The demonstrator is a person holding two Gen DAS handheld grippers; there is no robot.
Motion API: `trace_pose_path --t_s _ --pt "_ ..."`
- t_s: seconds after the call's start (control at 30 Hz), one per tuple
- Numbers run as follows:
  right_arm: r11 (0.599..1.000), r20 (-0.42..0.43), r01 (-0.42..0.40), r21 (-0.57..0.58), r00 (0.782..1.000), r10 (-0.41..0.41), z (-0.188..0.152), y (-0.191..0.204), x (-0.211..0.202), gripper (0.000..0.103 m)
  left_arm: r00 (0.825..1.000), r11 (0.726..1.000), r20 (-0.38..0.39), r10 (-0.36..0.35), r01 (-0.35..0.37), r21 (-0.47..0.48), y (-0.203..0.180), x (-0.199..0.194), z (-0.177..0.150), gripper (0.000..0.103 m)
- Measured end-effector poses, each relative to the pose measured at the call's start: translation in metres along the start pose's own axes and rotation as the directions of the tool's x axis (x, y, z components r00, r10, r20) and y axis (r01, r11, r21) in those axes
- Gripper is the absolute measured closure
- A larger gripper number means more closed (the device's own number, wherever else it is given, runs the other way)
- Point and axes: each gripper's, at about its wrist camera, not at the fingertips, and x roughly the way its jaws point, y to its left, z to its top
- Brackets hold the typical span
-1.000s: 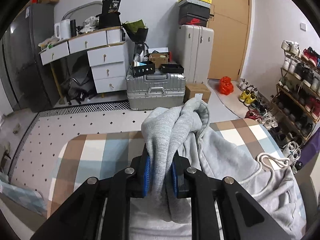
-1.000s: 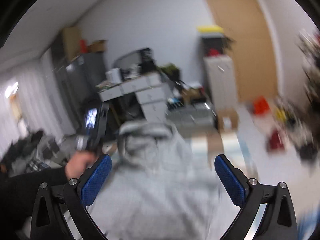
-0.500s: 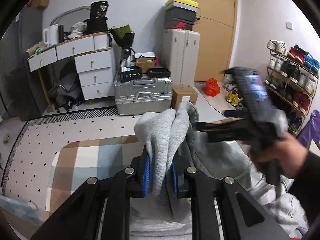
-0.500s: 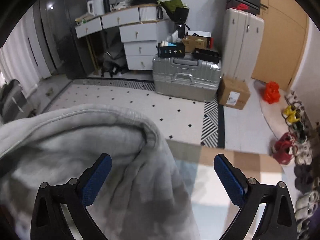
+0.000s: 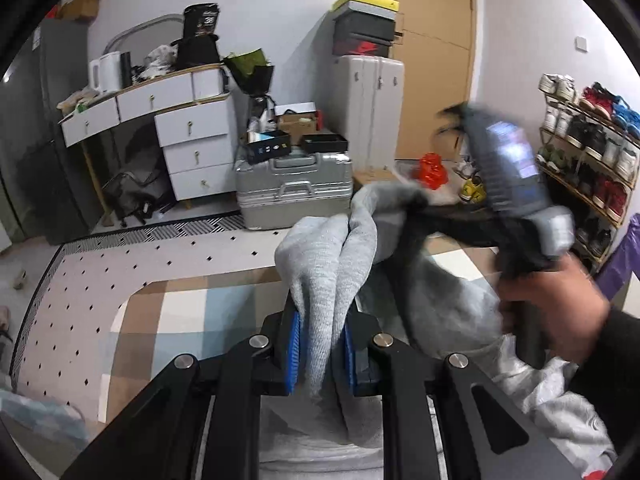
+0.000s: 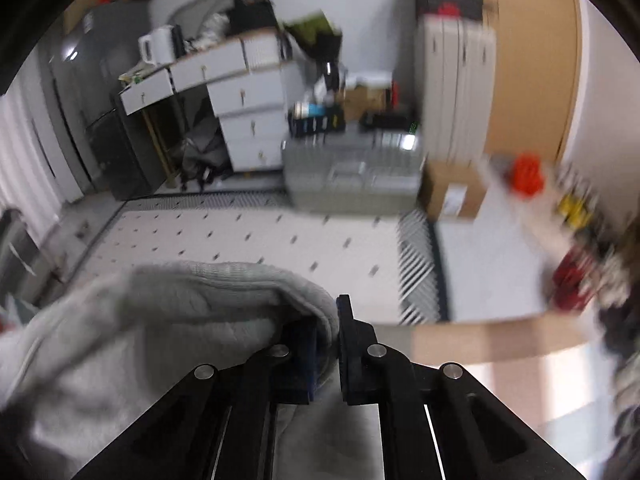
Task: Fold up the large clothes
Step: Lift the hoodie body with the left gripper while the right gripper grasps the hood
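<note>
Left gripper [image 5: 320, 354] clamps bunched grey hoodie [image 5: 328, 264]; right gripper [image 6: 328, 344] has closed on its rim, lower centre. Risk: thin bite slips under tension.

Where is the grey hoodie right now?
The grey hoodie is bunched up over the checked table, pinched in both the left gripper and right gripper.

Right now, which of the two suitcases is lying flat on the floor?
The silver suitcase lies flat, with black trays on top. The white suitcase behind it stands upright and carries stacked shoeboxes.
</note>
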Motion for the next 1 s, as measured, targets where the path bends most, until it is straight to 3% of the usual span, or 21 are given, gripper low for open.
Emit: trace_pose_path --t_s 0.17,0.23,0.3,0.43,0.47,0.53,0.57,0.6,0.67,0.77,0.9,1.0 --pt "0.98 0.184 0.129 -0.151 0.978 -0.1 0.013 0.01 -0.085 0.095 0.999 0.994 -0.035 0.012 -0.016 -0.112 0.015 -0.001 0.004 0.089" --pt "0.951 0.263 0.206 -0.229 0.954 -0.144 0.01 0.019 -0.129 0.095 0.999 0.984 -0.042 0.011 -0.018 -0.175 0.021 -0.004 0.004 0.085" --pt "0.914 0.301 0.274 -0.299 0.936 -0.182 0.006 0.029 -0.16 0.095 0.999 0.979 -0.047 0.022 -0.03 -0.199 0.021 -0.012 0.007 0.085" --pt "0.894 0.298 0.292 -0.341 0.935 -0.192 0.0 0.039 -0.203 0.095 0.997 0.979 -0.067 -0.034 0.019 -0.204 0.003 -0.037 0.011 0.083" --pt "0.895 0.291 0.287 -0.34 0.938 -0.19 0.0 0.039 -0.206 0.095 0.997 0.979 -0.055 -0.056 0.045 -0.197 -0.001 -0.045 0.012 0.082" --pt "0.906 0.271 0.273 -0.325 0.944 -0.188 -0.001 0.037 -0.216 0.095 0.998 0.989 -0.037 -0.053 0.048 -0.141 -0.017 -0.066 0.012 0.06" --pt "0.906 0.264 0.27 -0.325 0.946 -0.187 0.001 0.036 -0.212 0.095 0.998 0.992 -0.017 -0.057 0.055 -0.116 -0.023 -0.075 0.012 0.036" --pt "0.906 0.263 0.27 -0.326 0.946 -0.188 -0.001 0.038 -0.217 0.095 0.999 0.994 0.005 -0.053 0.053 -0.097 -0.025 -0.081 0.011 0.022" --pt "0.902 0.263 0.267 -0.338 0.947 -0.182 -0.003 0.04 -0.221 0.095 0.998 0.999 0.064 -0.027 0.029 -0.034 -0.038 -0.093 0.008 0.02" --pt "0.902 0.264 0.257 -0.346 0.949 -0.169 -0.006 0.042 -0.222 0.095 1.0 0.997 0.008 -0.028 0.028 0.075 -0.056 -0.079 0.006 0.02" --pt "0.9 0.286 0.238 -0.364 0.949 -0.135 -0.009 0.046 -0.229 0.095 0.998 0.981 0.003 0.062 -0.061 0.183 -0.062 -0.045 0.003 0.02" --pt "0.897 0.305 0.228 -0.38 0.946 -0.112 -0.013 0.049 -0.233 0.095 1.0 0.979 -0.005 0.016 -0.015 0.205 -0.055 -0.022 0.002 0.02"
